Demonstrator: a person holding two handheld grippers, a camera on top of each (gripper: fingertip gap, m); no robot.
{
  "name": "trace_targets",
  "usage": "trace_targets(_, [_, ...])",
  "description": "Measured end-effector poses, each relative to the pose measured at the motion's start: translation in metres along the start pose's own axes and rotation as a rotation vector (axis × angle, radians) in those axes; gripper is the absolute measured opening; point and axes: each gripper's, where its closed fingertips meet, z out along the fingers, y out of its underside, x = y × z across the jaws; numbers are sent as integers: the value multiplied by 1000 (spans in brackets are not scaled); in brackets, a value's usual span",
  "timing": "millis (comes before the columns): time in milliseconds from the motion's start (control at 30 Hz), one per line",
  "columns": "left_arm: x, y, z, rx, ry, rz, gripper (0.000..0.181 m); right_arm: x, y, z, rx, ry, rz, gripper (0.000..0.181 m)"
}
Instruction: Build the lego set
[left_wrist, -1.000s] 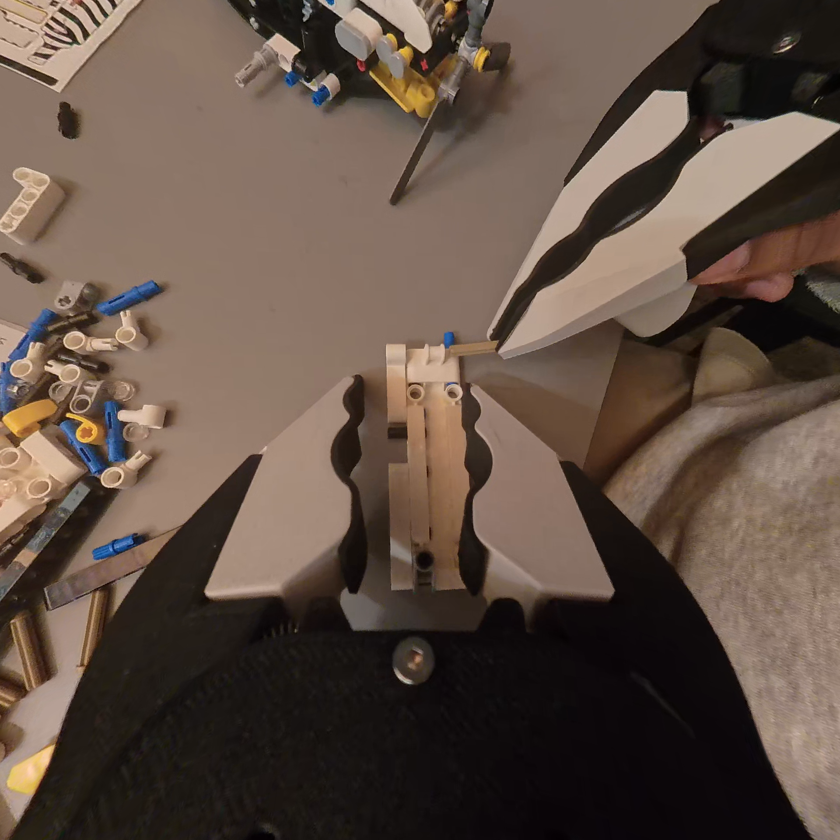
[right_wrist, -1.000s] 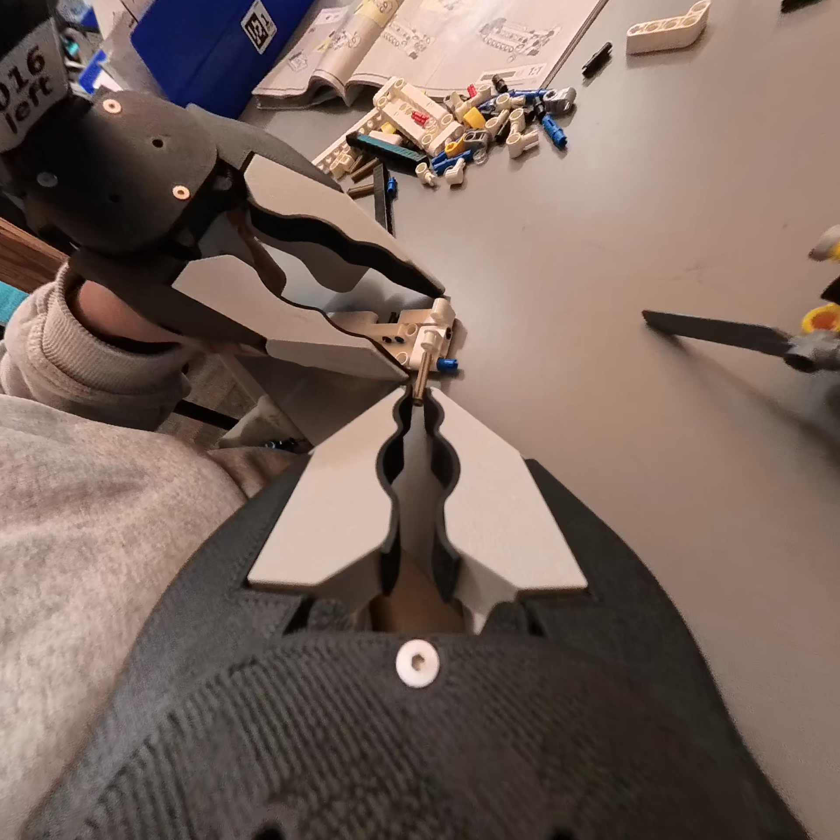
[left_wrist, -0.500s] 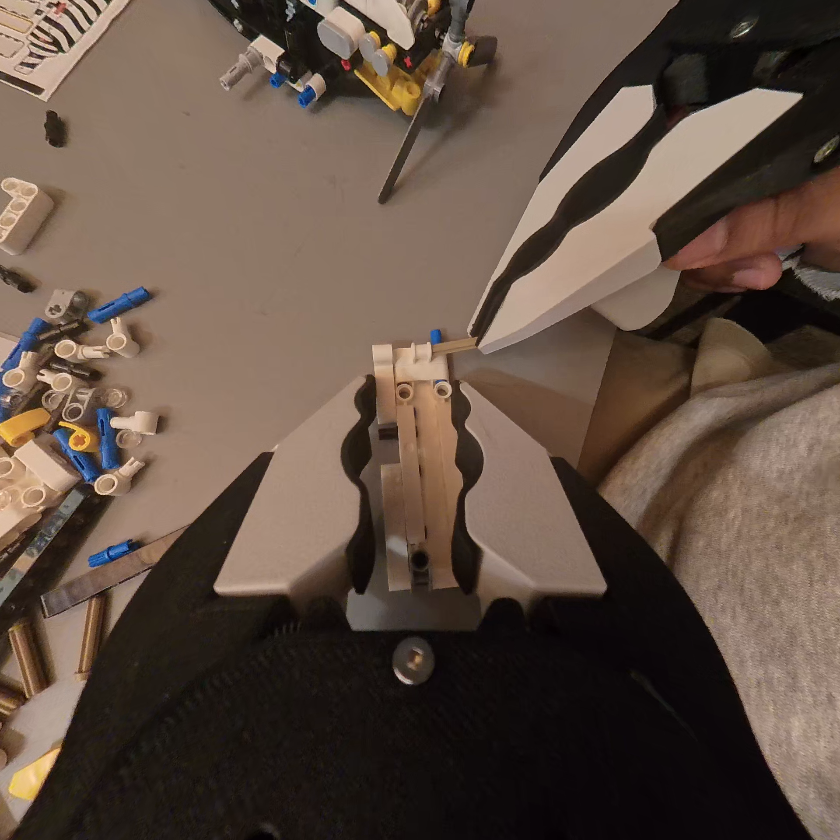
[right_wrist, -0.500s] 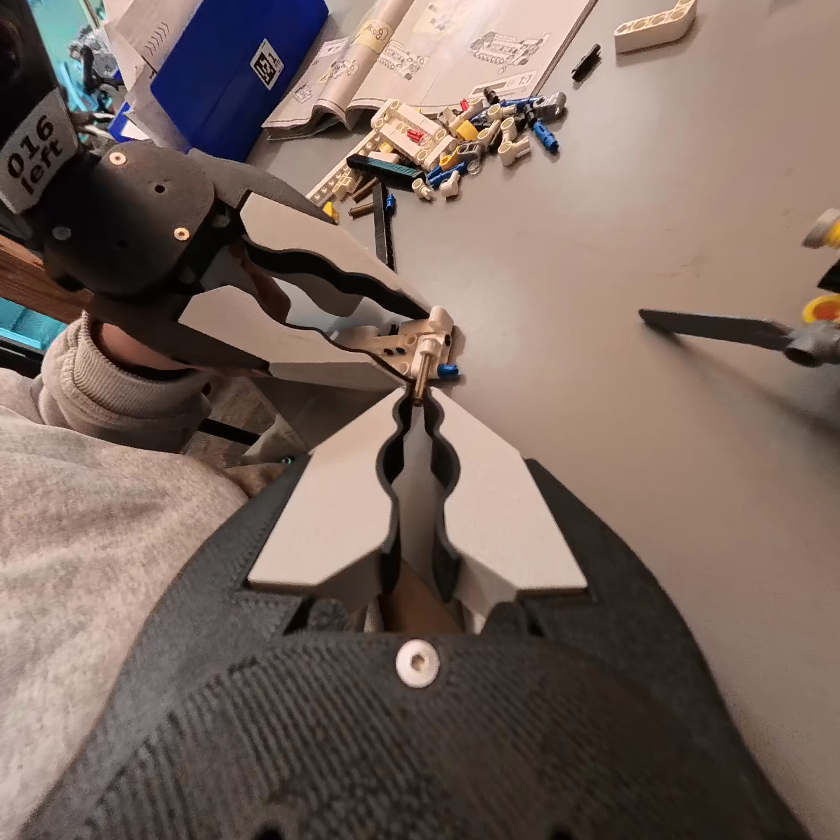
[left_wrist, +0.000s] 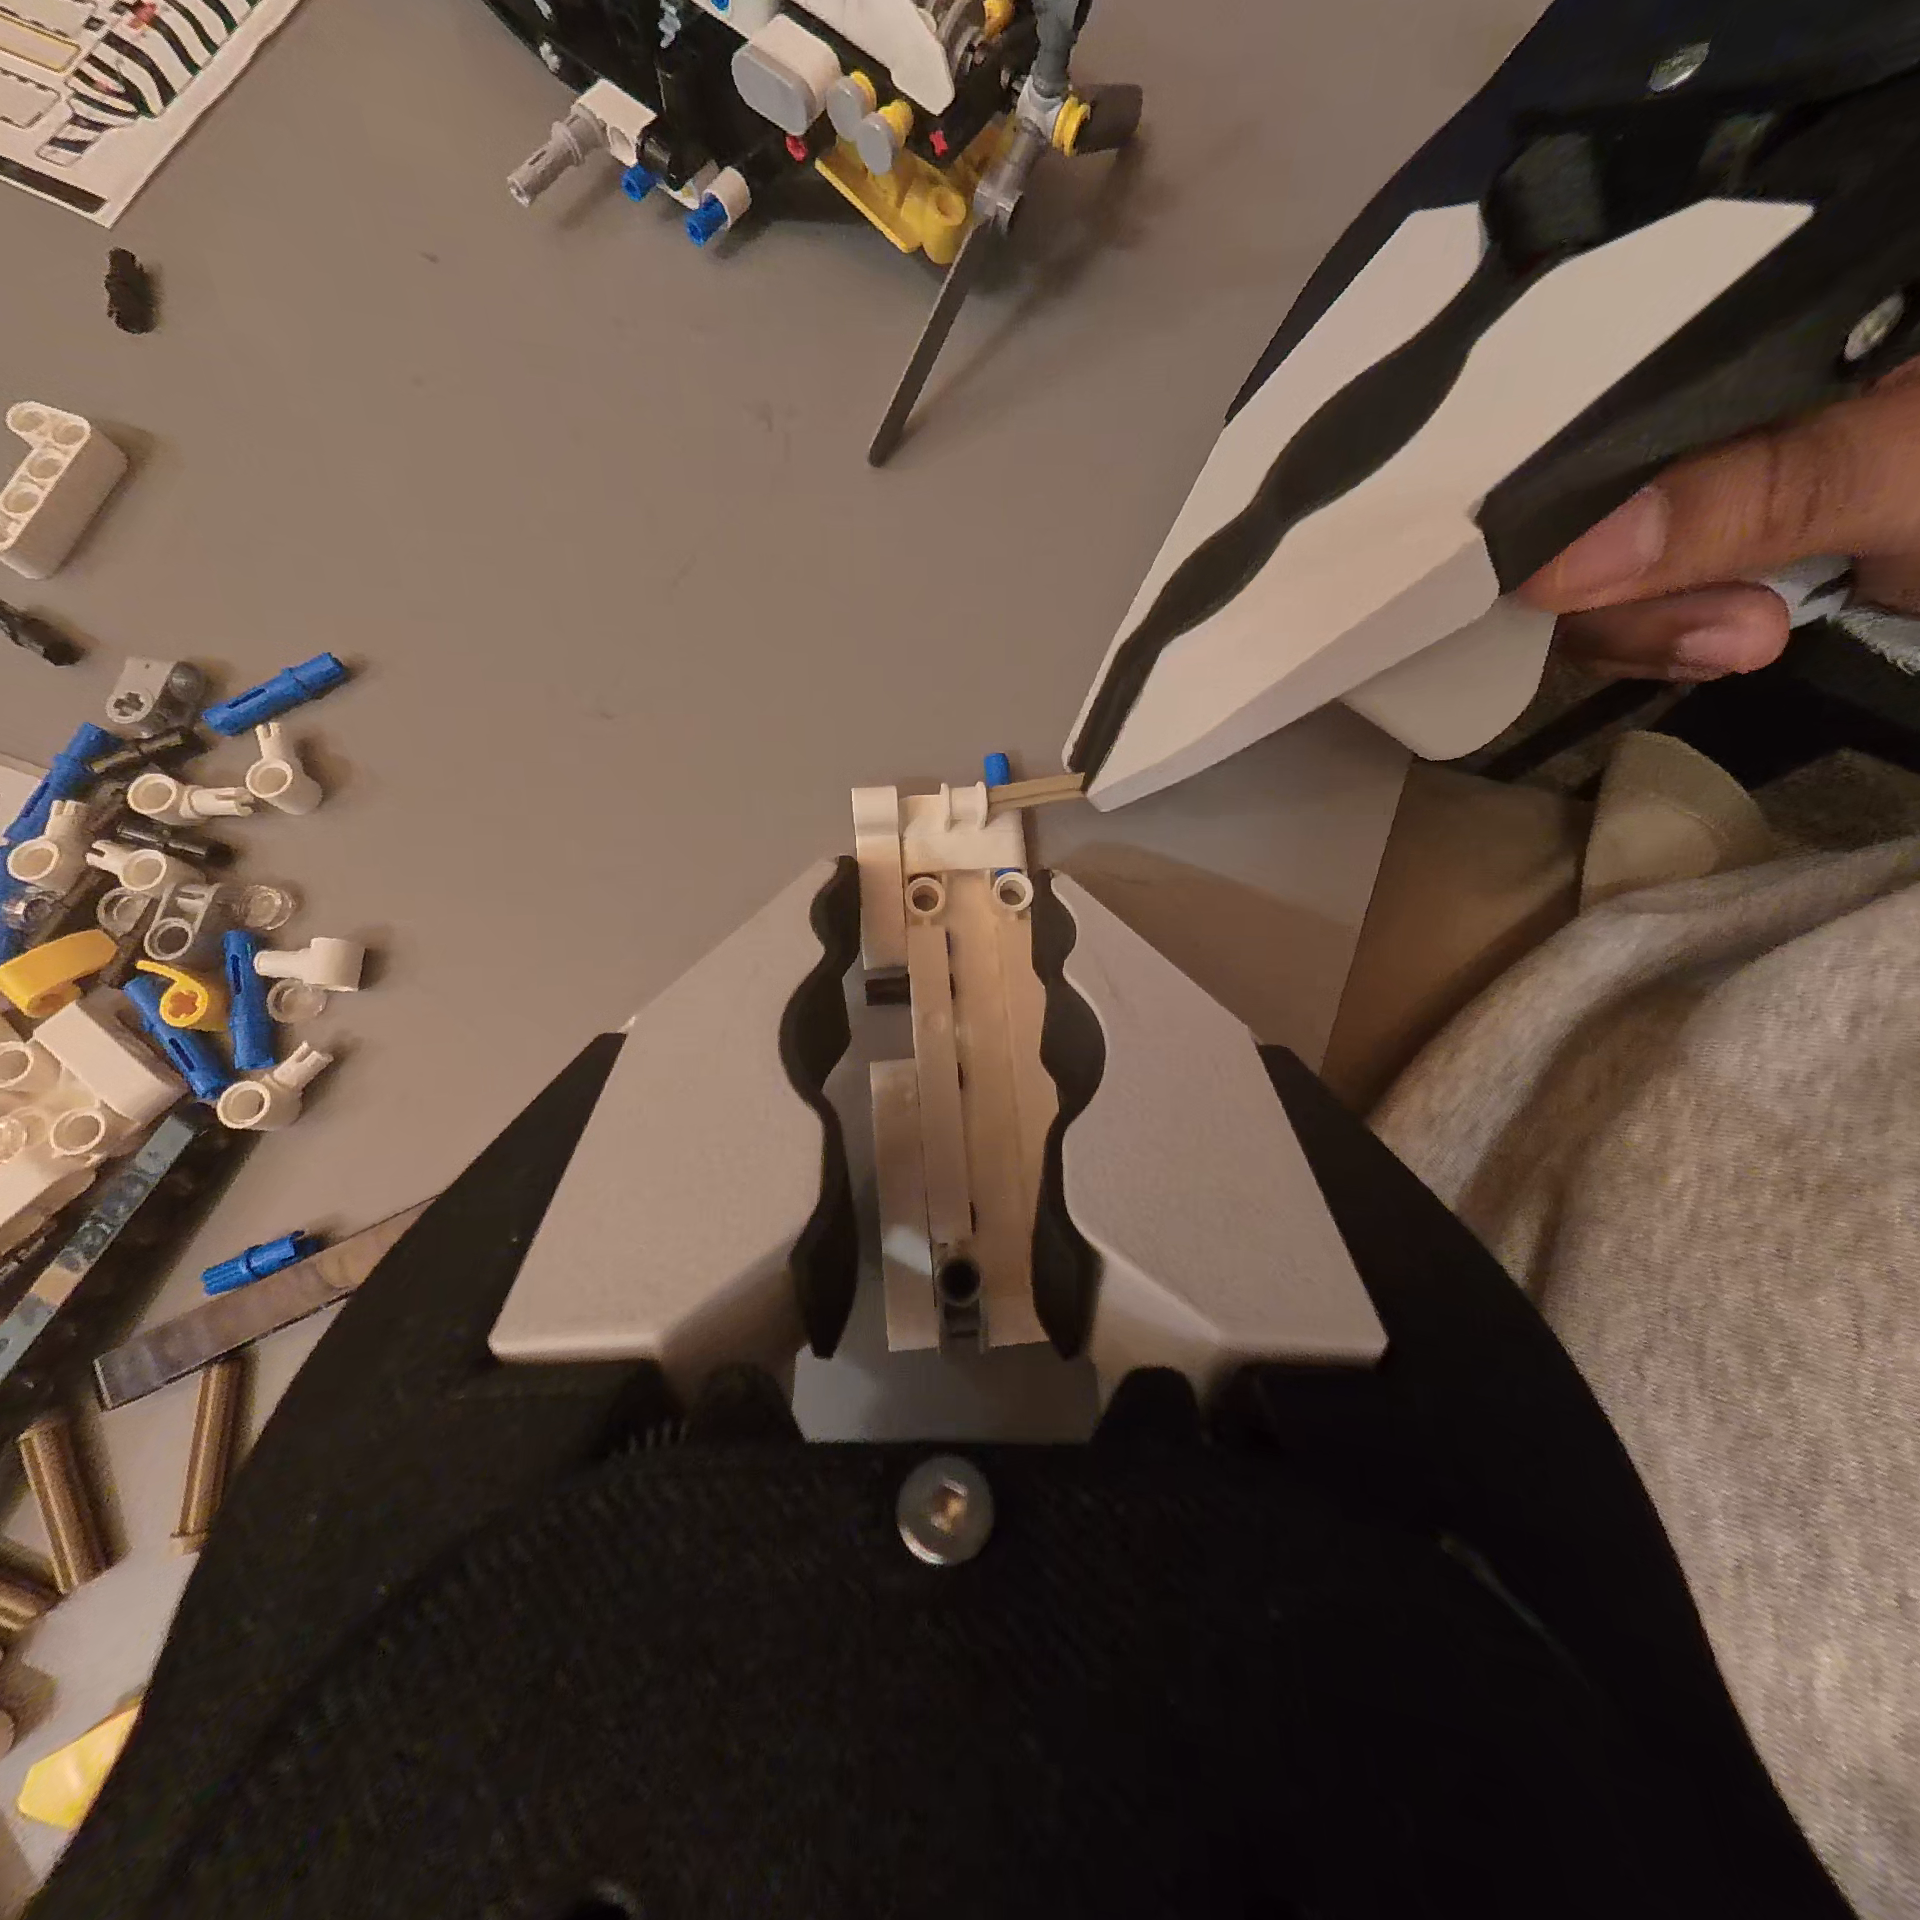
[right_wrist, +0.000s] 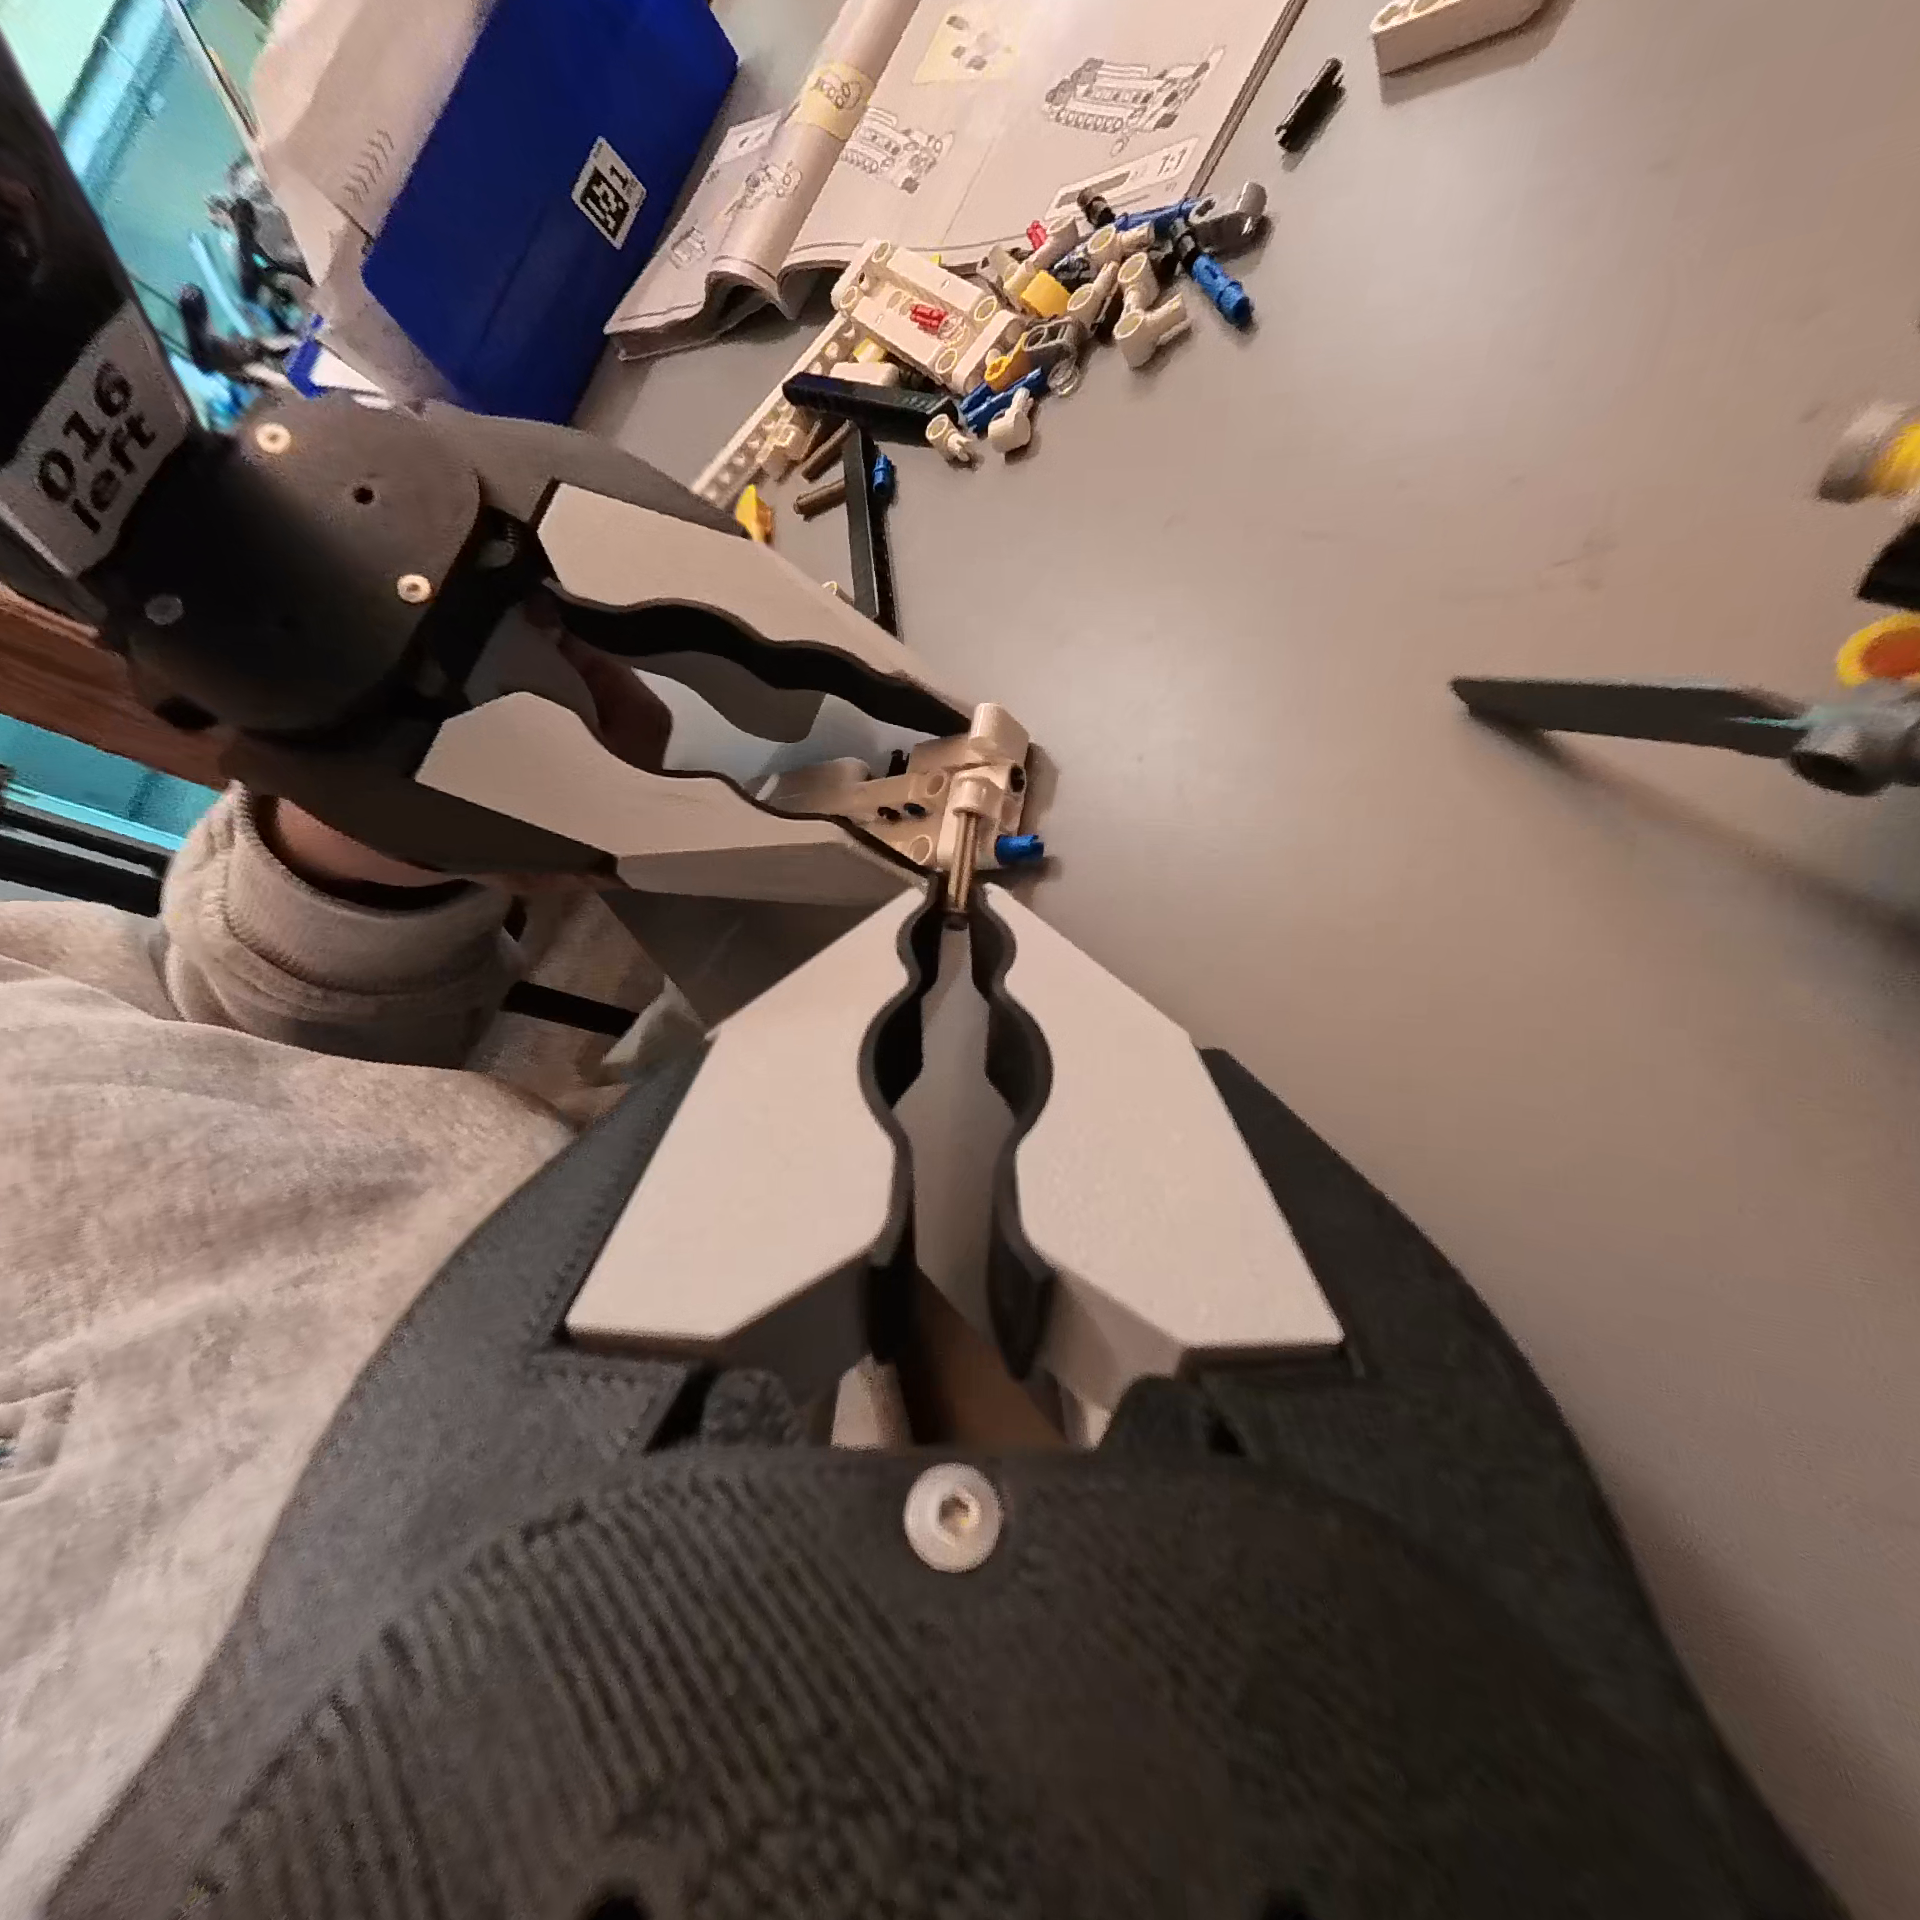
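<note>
Jaws clamp: left gripper (left_wrist: 940, 883) white assembly (left_wrist: 961, 1039), right gripper (right_wrist: 956, 904) tan axle (right_wrist: 961, 868), tip hidden.

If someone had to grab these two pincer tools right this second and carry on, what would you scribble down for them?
Left gripper: shut on the white sub-assembly, held over the near table edge.
Right gripper: shut on the tan axle, whose far end sits in the white connector at the sub-assembly's front.
Blue pin already sticks out beside it.
Main model waits at the far side of the table; loose parts pile to the left.
Left to do: probably seat the axle fully, release, then continue building.
</note>
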Motion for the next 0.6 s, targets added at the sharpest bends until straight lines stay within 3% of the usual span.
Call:
trace_targets(267, [0,0,0,-1,-4,4,32,4,5,5,-83,141,-206,3])
trace_targets(600, [1,0,0,-2,-5,14,32,0,3,3,-76,-16,24,2])
